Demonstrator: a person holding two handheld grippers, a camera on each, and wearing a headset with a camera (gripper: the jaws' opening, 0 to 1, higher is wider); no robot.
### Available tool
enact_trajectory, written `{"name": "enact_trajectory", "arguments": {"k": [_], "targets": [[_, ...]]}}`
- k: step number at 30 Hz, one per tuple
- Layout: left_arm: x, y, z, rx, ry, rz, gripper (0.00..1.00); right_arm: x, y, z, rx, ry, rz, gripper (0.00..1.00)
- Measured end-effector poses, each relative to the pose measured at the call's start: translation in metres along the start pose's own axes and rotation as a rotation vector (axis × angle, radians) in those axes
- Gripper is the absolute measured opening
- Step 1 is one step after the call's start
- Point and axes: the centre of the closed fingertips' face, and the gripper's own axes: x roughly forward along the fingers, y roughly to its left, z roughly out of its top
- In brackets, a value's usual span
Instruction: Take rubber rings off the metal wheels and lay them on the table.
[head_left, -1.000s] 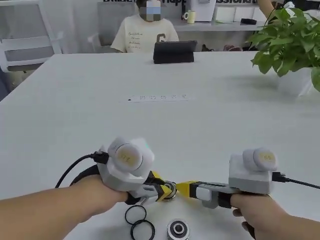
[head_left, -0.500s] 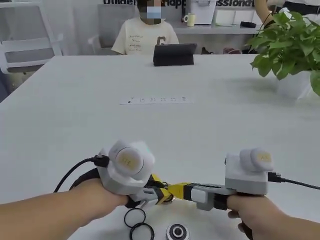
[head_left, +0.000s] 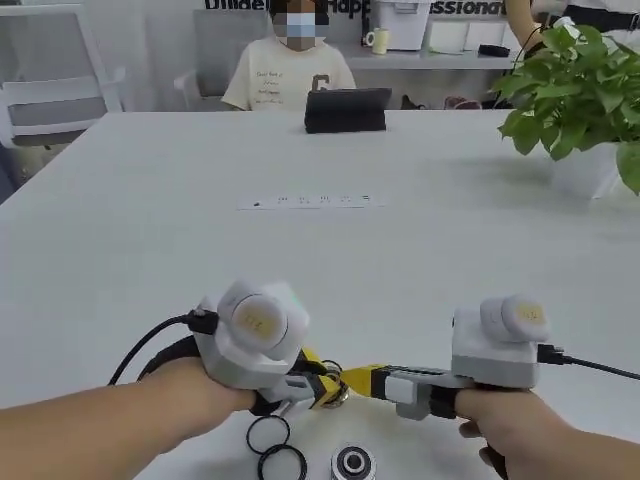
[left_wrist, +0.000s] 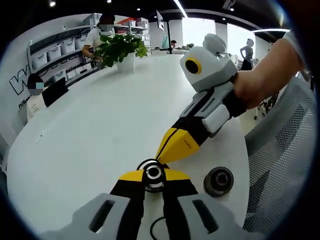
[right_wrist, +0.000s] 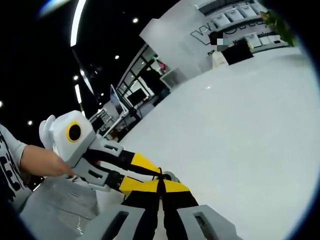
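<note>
Moved: in the head view the right gripper (head_left: 350, 378) has closed the gap it had a second ago, and its yellow tip now meets the wheel; the loose parts on the table lie as before.
Left fingers: the left gripper (head_left: 318, 388) is clamped narrow on a small silver metal wheel (left_wrist: 153, 174), one yellow jaw on each side of it.
Right fingers: pressed together to a point on the upper edge of the wheel's thin black rubber ring (left_wrist: 146, 164); whether rubber is pinched between them cannot be told.
Task's thing: the wheel and its ring are held just above the white table (head_left: 320, 270), at bottom centre of the head view.
Key relation: the two grippers meet tip to tip, the left one from the left of the frame and the right one from the right, so the ring lies straight ahead of the right jaws; the hub faces back along the left jaws.
Likely next: a pull rightward to peel the ring off.
Already off: two loose black rubber rings (head_left: 250, 434) at bottom, left of centre.
Waiting: a second silver metal wheel (head_left: 353, 463) just to their right.
</note>
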Motion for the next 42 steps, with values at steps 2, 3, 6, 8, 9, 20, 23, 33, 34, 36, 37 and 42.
{"name": "enact_trajectory", "arguments": {"k": [2,3,6,8,9,20,23,33,34,36,37,42], "targets": [[-0.003,-0.001,0.002,0.001,-0.008,-0.008,0.08,0.000,0.000,0.001,0.008,-0.004,0.001,0.00],[-0.005,-0.001,0.003,0.002,-0.012,-0.012,0.08,0.001,0.000,0.001,0.011,-0.007,0.002,0.00],[-0.009,-0.001,0.008,-0.009,-0.033,-0.016,0.11,0.001,0.002,0.004,0.011,-0.011,0.007,0.00],[-0.012,0.000,0.009,-0.008,-0.038,-0.014,0.14,0.001,0.003,0.005,0.005,-0.007,0.009,0.00],[-0.013,0.001,0.009,-0.009,-0.041,-0.014,0.15,0.000,0.004,0.005,0.003,-0.007,0.010,0.00],[-0.040,0.000,0.015,-0.011,-0.090,-0.023,0.24,0.000,0.015,0.012,0.010,-0.018,0.040,0.00],[-0.046,-0.002,0.015,-0.015,-0.104,-0.037,0.26,0.001,0.019,0.013,0.008,-0.017,0.048,0.00],[-0.069,-0.007,0.011,-0.036,-0.124,-0.055,0.40,0.005,0.032,0.014,0.002,-0.004,0.079,0.00],[-0.071,-0.008,0.010,-0.035,-0.123,-0.055,0.41,0.005,0.033,0.013,0.000,-0.001,0.082,0.00],[-0.076,-0.008,0.008,-0.025,-0.122,-0.053,0.42,0.006,0.036,0.013,-0.001,0.005,0.090,0.00],[-0.079,-0.007,0.007,-0.027,-0.124,-0.052,0.43,0.007,0.038,0.013,0.000,0.007,0.093,0.00],[-0.088,-0.008,0.002,-0.034,-0.124,-0.051,0.48,0.009,0.044,0.010,0.000,0.021,0.108,0.00]]}}
